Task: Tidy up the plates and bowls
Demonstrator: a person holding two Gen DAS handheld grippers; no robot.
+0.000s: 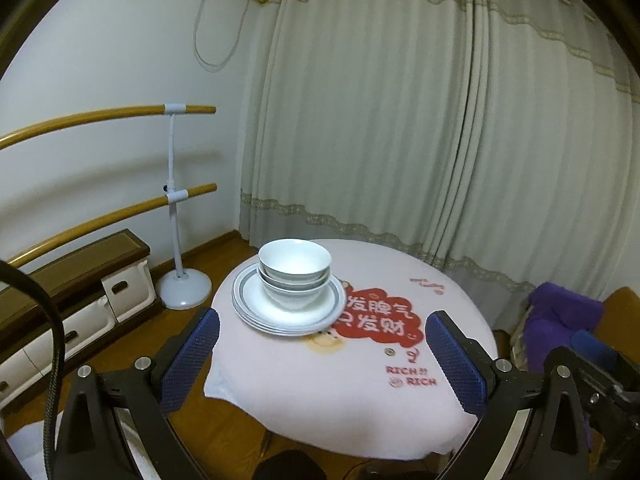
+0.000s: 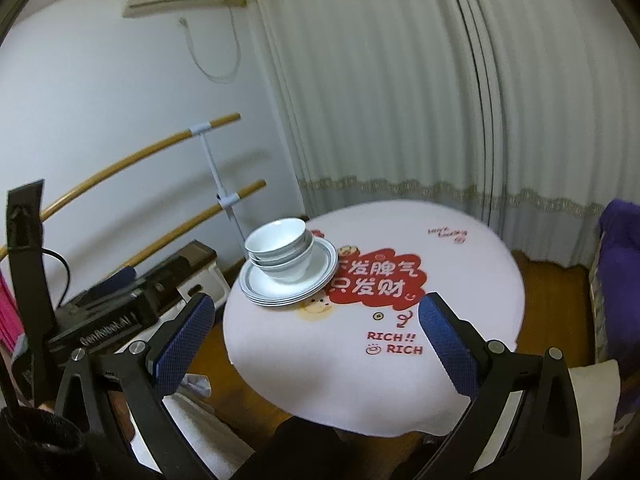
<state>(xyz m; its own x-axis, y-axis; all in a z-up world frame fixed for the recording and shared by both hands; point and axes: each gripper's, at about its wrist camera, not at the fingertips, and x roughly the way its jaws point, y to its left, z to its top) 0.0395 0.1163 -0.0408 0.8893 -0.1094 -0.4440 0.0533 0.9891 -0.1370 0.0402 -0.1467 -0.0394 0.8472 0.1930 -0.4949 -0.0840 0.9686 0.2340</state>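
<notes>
On the far left part of the round tabletop the nested bowls sit on the stacked plates; both the left tongs and right tongs gape empty, well short, the stack ahead and leftward, nearer the left.

1. our left gripper stands with its jaws spread wide, nothing between the blue pads.
2. it points forward and a little downward, hanging in the air short of the near edge of the table.
3. our right gripper is likewise spread wide and holds nothing, its blue pads bare.
4. it too tilts gently downward, short of the table's near edge, touching nothing.
</notes>
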